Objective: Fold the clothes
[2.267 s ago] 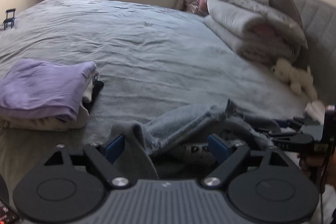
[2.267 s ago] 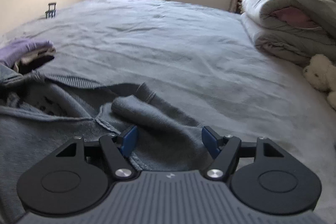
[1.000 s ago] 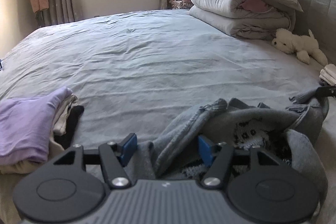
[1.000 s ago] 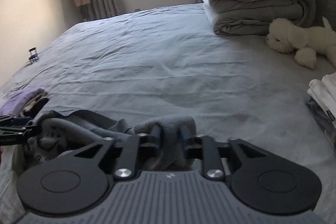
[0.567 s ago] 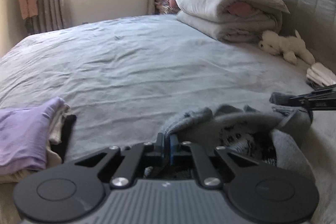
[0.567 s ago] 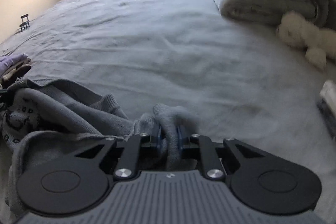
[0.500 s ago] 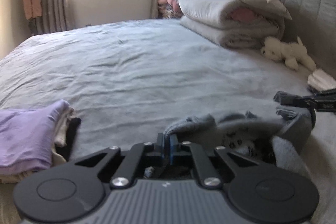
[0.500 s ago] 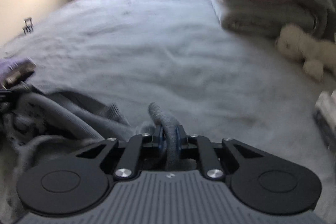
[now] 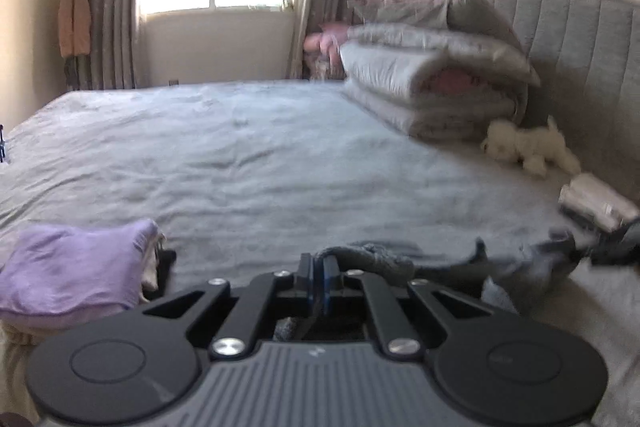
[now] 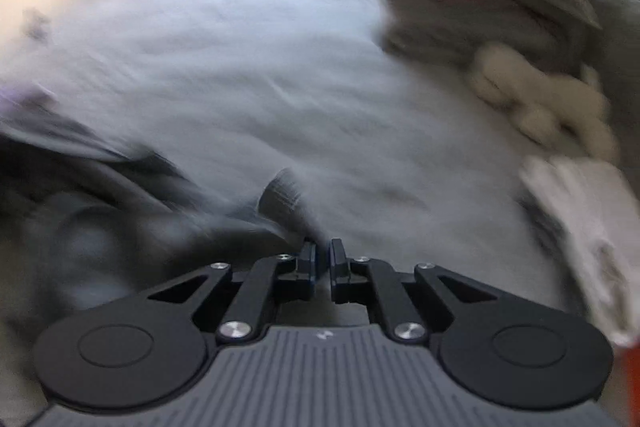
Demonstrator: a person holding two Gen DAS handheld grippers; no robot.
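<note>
The left hand-held gripper has its two fingers pressed together on an edge of the grey sweater. The cloth passes between the blue pads and stretches to the right, low over the bed, toward the right hand-held gripper at the frame edge. In the right wrist view, which is much blurred, the right hand-held gripper has its fingers nearly together; a fold of the sweater rises just before them, but whether it is pinched cannot be told. A folded pile with a purple garment on top lies at the left. A folded duvet, a white plush toy and folded white cloth lie near the headboard.
</note>
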